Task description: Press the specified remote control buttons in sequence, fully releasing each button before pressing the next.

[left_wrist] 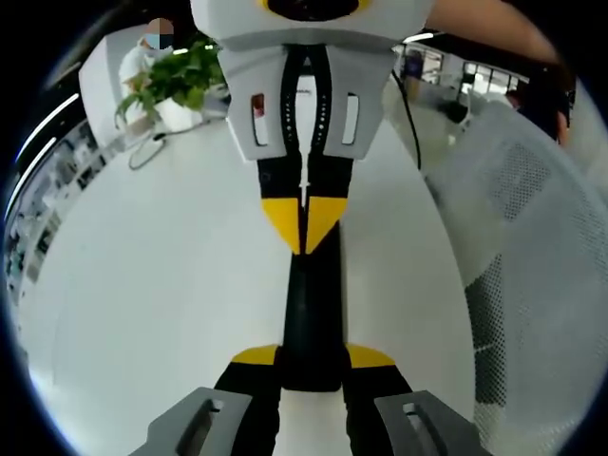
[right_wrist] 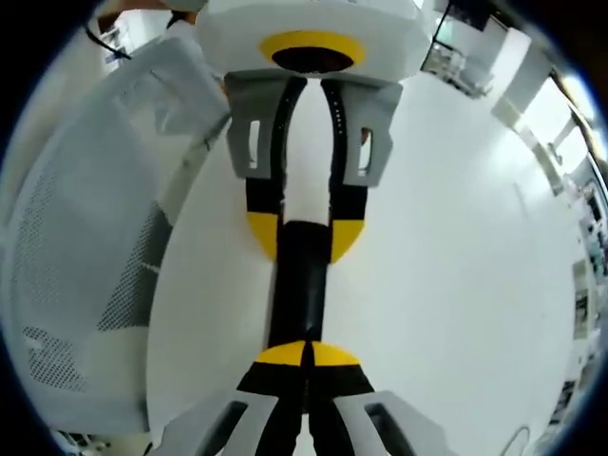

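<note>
in the left gripper view the left hand-held gripper (left_wrist: 311, 366) rises from the bottom with its yellow-tipped jaws parted and clamped on the near end of a slim black remote control (left_wrist: 311, 318), which lies lengthwise between them and runs straight ahead over the white bench (left_wrist: 161, 285). at the far end of the remote the right hand-held gripper (left_wrist: 305, 228) points back toward the camera, its yellow tips pressed together into a point that sits on the remote's far end. beyond and to the left, a potted green plant (left_wrist: 171, 81) stands on the bench with a loose cable near it; to the right is a white mesh chair back (left_wrist: 532, 228). in the right gripper view the right hand-held gripper (right_wrist: 306, 356) has its jaws clenched, tips meeting on the near end of the remote control (right_wrist: 301, 285), while the left hand-held gripper (right_wrist: 304, 237) straddles its far end. the mesh chair back (right_wrist: 85, 247) lies to the left, the bench (right_wrist: 456, 247) spreads right.
</note>
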`<action>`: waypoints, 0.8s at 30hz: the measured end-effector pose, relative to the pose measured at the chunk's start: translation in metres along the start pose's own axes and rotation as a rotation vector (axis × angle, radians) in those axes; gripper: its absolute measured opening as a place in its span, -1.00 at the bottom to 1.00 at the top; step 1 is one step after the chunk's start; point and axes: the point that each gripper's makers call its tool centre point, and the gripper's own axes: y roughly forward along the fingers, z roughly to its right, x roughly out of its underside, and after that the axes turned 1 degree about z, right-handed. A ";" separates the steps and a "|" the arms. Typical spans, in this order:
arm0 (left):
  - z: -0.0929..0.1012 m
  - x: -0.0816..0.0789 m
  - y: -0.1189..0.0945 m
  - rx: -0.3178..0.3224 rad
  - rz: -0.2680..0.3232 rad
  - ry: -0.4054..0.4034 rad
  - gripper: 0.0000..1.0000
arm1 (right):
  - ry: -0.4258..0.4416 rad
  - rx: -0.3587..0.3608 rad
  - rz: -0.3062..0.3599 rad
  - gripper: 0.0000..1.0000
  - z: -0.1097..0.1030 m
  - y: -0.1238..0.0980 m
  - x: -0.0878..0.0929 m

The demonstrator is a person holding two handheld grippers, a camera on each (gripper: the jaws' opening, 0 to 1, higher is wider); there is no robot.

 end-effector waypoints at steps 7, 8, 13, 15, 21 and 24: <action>0.002 -0.001 -0.001 -0.001 0.004 -0.002 -0.53 | -0.007 -0.008 0.000 -1.00 0.001 0.004 -0.004; 0.002 -0.001 -0.001 -0.001 0.005 -0.002 -0.53 | -0.008 -0.009 0.000 -1.00 0.002 0.005 -0.003; 0.002 -0.001 -0.001 -0.003 0.005 -0.001 -0.53 | -0.008 -0.013 -0.003 -1.00 0.004 0.008 -0.003; 0.002 -0.001 -0.001 -0.003 0.006 -0.001 -0.53 | -0.004 -0.016 -0.002 -1.00 0.004 0.008 -0.003; 0.002 -0.001 -0.001 -0.003 0.007 -0.002 -0.53 | -0.008 -0.022 -0.007 -1.00 0.004 0.008 -0.003; 0.002 -0.001 -0.001 -0.003 0.009 -0.005 -0.53 | -0.011 -0.025 -0.013 -1.00 0.004 0.009 -0.003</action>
